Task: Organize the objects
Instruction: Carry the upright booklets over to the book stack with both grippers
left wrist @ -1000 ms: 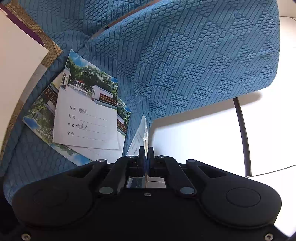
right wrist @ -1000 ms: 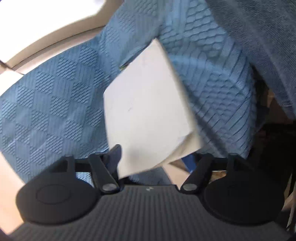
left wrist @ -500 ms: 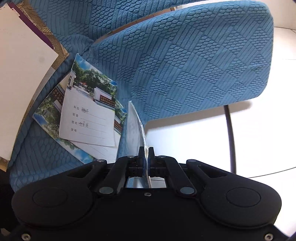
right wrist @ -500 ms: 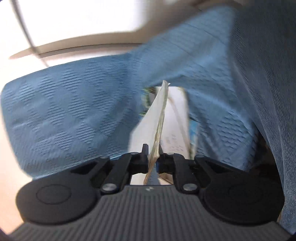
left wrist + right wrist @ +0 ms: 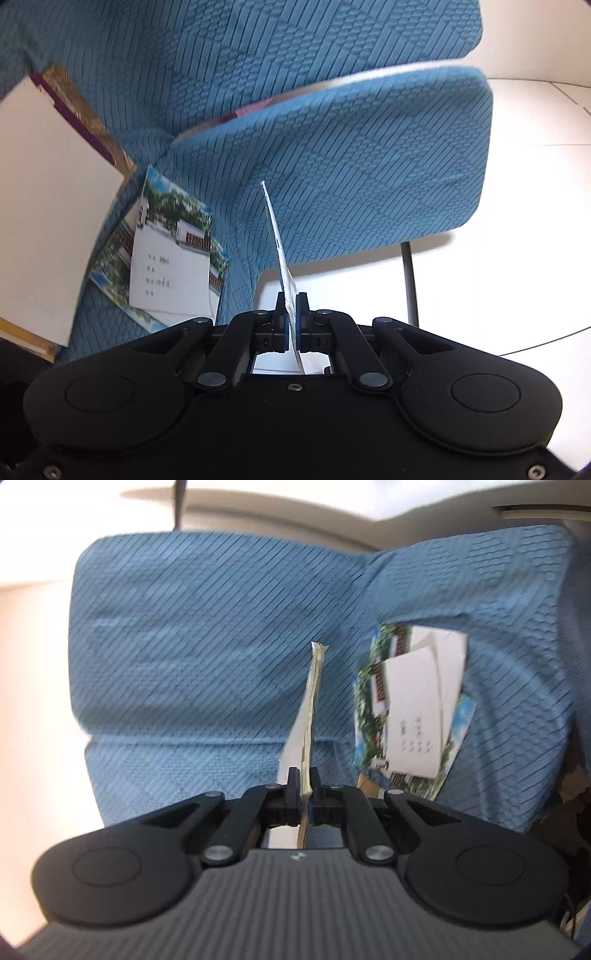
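A thin white-paged booklet [image 5: 282, 258] is pinched edge-on in the left tool [image 5: 291, 325], a thicker tan-edged book [image 5: 310, 731] in the right tool [image 5: 304, 801], both above the blue textured chair seat [image 5: 351, 166]. Held by narrow edges, either could slip or sag free.

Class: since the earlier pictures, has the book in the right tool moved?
Yes. The book now stands edge-on, clamped in the right tool, lifted off the blue cushion.
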Demonstrator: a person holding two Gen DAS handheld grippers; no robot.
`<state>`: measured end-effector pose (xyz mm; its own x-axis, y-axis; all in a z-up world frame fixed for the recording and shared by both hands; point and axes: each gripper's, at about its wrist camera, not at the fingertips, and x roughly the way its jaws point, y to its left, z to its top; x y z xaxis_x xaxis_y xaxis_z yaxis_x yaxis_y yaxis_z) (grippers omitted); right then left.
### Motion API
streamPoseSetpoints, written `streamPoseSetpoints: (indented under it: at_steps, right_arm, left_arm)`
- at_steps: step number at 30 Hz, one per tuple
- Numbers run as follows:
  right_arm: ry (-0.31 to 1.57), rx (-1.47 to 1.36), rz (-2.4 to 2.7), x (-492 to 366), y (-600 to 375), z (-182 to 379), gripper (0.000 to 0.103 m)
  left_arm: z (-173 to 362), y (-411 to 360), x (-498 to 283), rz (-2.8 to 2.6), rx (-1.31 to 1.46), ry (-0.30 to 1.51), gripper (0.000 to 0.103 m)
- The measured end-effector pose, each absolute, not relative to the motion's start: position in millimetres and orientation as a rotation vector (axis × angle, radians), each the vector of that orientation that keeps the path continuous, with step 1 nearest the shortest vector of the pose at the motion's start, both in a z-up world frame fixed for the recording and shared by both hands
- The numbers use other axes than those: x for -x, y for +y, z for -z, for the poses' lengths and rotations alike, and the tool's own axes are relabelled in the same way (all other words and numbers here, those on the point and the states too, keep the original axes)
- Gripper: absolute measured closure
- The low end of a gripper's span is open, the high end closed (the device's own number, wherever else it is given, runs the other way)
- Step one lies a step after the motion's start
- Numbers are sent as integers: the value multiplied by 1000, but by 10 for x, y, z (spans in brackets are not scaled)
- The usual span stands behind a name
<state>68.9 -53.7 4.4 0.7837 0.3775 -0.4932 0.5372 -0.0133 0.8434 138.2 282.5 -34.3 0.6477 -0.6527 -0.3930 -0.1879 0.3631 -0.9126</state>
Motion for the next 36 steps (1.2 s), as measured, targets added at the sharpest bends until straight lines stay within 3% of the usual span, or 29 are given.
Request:
streamPoseSetpoints:
  at_steps: [15, 36]
  right_arm:
    - [812, -1455, -76, -1000, 195, -419, 97]
    - [957, -1294, -279, -1108, 804, 3, 96]
  left_arm:
    - [154, 3854, -1112, 304, 1179, 751, 99]
    - [604, 4489, -740, 165, 1166, 756, 97]
